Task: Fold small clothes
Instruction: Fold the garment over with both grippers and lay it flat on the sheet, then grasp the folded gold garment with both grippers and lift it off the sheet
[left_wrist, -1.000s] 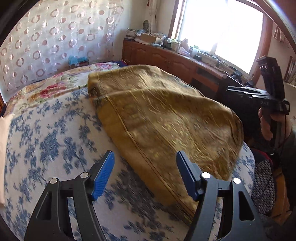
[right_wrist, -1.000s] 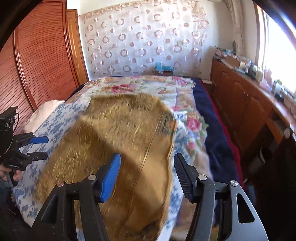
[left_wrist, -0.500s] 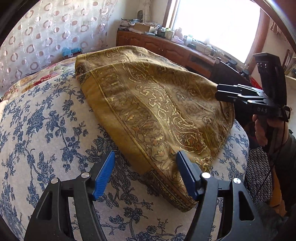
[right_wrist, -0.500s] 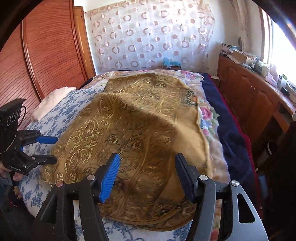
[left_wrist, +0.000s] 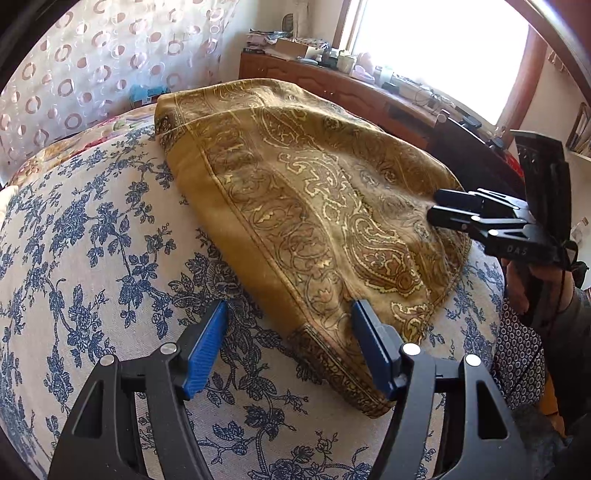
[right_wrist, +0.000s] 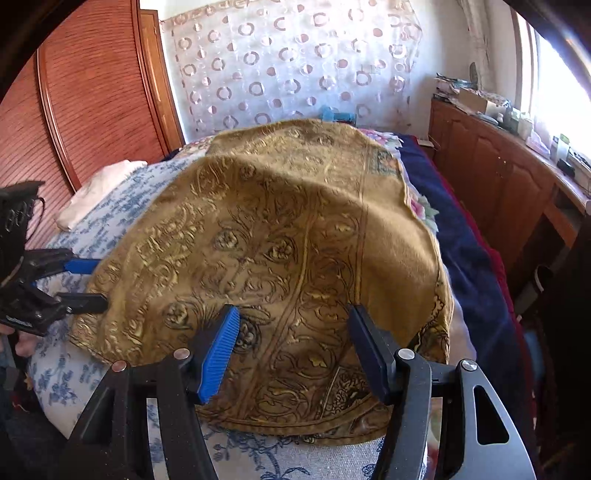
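A golden-brown paisley cloth lies folded over on the bed; it also fills the right wrist view. My left gripper is open and empty, just above the cloth's near corner. My right gripper is open and empty over the cloth's near edge. In the left wrist view the right gripper hovers at the cloth's right edge. In the right wrist view the left gripper sits at the cloth's left edge, jaws apart.
The bed has a blue floral sheet and a dark blue blanket along its right side. A white folded item lies near the wooden wardrobe. A cluttered wooden cabinet runs under the window.
Both grippers have come closer to the cloth and lower toward the bed. The cloth was in motion a second ago and now lies settled and flat.
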